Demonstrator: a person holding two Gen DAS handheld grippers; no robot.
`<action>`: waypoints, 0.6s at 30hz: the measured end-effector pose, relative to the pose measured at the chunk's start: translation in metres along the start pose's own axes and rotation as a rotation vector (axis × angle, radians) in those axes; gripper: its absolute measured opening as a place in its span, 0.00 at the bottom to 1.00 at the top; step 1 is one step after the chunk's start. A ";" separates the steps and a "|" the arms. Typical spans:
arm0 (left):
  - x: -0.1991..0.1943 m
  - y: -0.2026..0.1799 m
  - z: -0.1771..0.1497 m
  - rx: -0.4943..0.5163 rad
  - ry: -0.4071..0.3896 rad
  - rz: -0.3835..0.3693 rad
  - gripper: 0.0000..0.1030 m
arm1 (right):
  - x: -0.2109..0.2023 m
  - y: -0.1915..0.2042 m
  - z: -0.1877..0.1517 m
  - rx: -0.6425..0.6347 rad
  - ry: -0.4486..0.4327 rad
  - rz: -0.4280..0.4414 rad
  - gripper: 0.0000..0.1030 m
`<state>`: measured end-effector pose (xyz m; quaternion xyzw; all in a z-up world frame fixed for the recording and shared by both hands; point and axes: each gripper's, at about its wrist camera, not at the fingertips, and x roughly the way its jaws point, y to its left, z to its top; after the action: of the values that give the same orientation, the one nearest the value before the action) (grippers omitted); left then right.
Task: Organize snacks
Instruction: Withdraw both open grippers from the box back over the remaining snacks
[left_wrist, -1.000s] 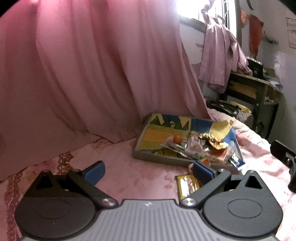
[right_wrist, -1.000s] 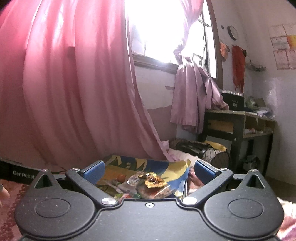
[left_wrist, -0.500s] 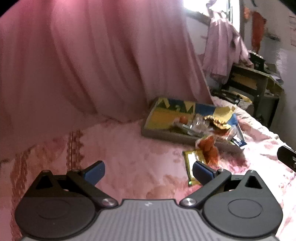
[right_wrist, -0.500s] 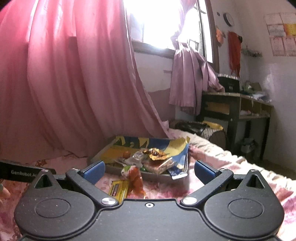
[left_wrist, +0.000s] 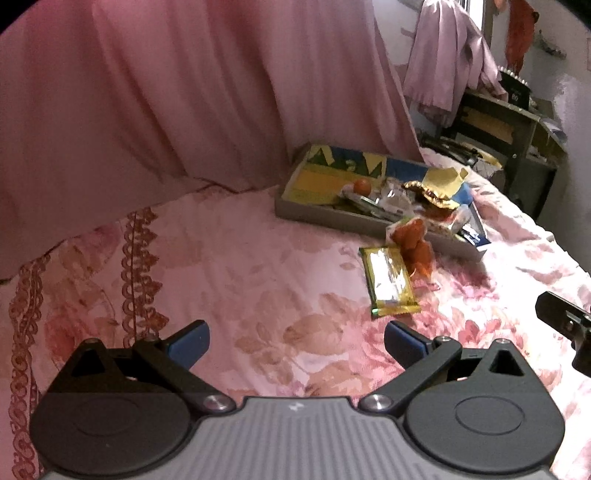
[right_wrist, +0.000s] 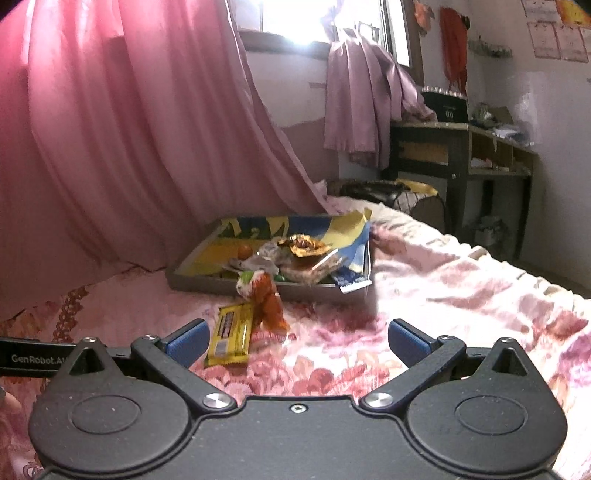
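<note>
A shallow cardboard tray with a yellow and blue lining sits on the pink floral bedspread and holds several snack packets and a small orange ball. A yellow wrapped bar lies on the bedspread in front of the tray. An orange snack bag leans beside the bar, against the tray's front wall. My left gripper is open and empty, short of the bar. My right gripper is open and empty, with the bar near its left finger.
A pink curtain hangs behind the bed and tray. A dark wooden desk with clutter stands at the right, past the bed's edge. Part of the right gripper shows at the right edge of the left wrist view.
Both grippers have pulled back and risen from the tray. The yellow bar and orange bag now show in full on the bedspread. Both grippers stay open.
</note>
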<state>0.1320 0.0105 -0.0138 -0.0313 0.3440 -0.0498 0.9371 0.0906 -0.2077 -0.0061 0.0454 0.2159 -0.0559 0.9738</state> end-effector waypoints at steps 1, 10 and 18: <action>0.002 0.000 0.000 -0.003 0.011 0.005 1.00 | 0.001 0.000 -0.001 -0.001 0.006 -0.001 0.99; 0.006 0.000 -0.001 -0.004 0.036 0.014 1.00 | 0.012 0.000 -0.002 -0.011 0.065 0.006 0.99; 0.017 -0.006 0.000 0.016 0.051 0.007 1.00 | 0.022 -0.004 0.000 0.017 0.127 0.036 0.99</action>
<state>0.1450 0.0029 -0.0241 -0.0213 0.3672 -0.0500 0.9285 0.1095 -0.2135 -0.0158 0.0609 0.2760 -0.0370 0.9585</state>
